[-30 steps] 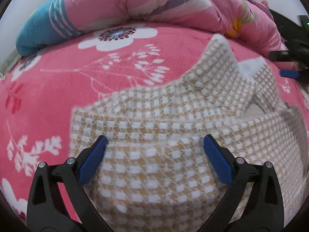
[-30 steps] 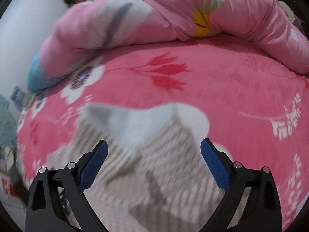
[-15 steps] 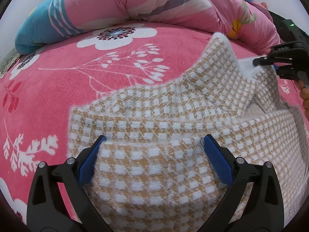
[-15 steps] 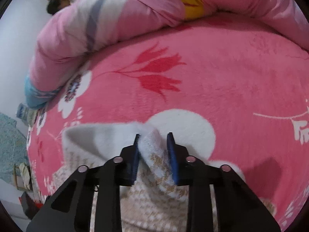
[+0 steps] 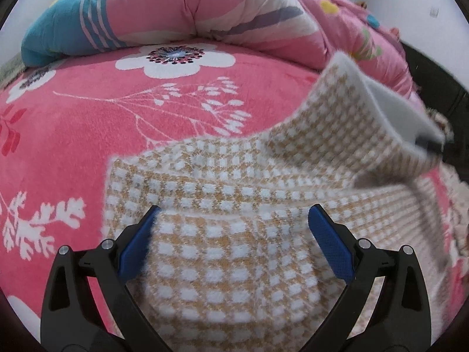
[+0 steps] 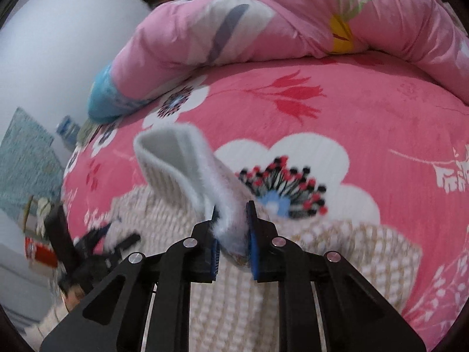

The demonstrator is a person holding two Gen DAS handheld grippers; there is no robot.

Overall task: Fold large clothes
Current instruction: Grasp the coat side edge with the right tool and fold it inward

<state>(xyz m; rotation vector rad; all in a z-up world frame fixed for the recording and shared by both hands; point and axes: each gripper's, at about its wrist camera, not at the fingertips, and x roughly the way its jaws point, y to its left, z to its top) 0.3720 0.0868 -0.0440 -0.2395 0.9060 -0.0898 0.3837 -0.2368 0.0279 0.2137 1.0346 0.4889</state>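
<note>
A fuzzy tan-and-white checked garment [image 5: 222, 234] lies spread on the pink flowered bed cover. My left gripper [image 5: 234, 234] is open, its blue pads just above the cloth, holding nothing. My right gripper [image 6: 233, 228] is shut on a white-lined edge of the garment [image 6: 187, 170] and holds it lifted off the bed. In the left wrist view that lifted flap [image 5: 360, 117] stands up at the right, with the right gripper [image 5: 431, 143] blurred at its end. The left gripper [image 6: 88, 246] shows blurred at the lower left of the right wrist view.
A rolled pink and blue quilt [image 5: 205, 14] lies along the far side of the bed and also shows in the right wrist view [image 6: 263, 29]. The pink bed cover [image 5: 73, 132] extends left. Beyond the bed's left edge are a teal cloth [image 6: 26, 164] and small items.
My right gripper closed on the garment's white-lined edge and has lifted it up and toward the left. My left gripper stayed open over the cloth.
</note>
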